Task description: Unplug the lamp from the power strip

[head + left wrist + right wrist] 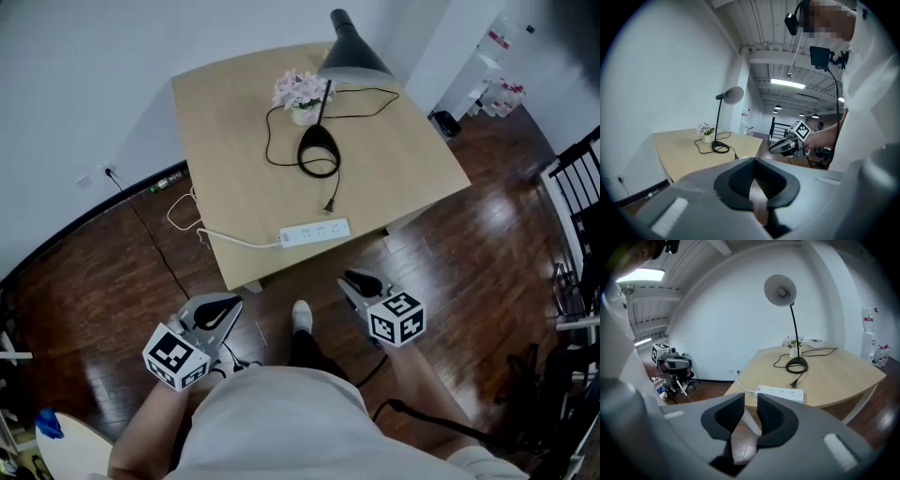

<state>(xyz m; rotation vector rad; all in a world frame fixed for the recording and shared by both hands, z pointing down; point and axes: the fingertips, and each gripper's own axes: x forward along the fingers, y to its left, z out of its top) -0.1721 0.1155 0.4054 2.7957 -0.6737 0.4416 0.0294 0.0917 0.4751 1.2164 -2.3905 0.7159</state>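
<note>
The black lamp [352, 52] stands at the far side of the wooden table [234, 131], its round base [319, 150] near the middle. Its cord ends in a black plug [329, 205] that lies loose on the tabletop, a short way from the white power strip [315, 232] at the near edge. Both grippers hang low by the person's body, off the table. The left gripper [220, 314] is empty, its jaws drawn to a narrow slit. The right gripper [361, 281] is likewise empty and nearly closed; its view shows the strip [780, 393] and plug [791, 384] ahead.
A small pot of pink flowers [300, 94] sits beside the lamp stem. The strip's white cable [234, 241] drops off the table's left edge toward the wall. A black railing [577, 187] stands at the right, and the person's shoe [301, 317] is on the wooden floor.
</note>
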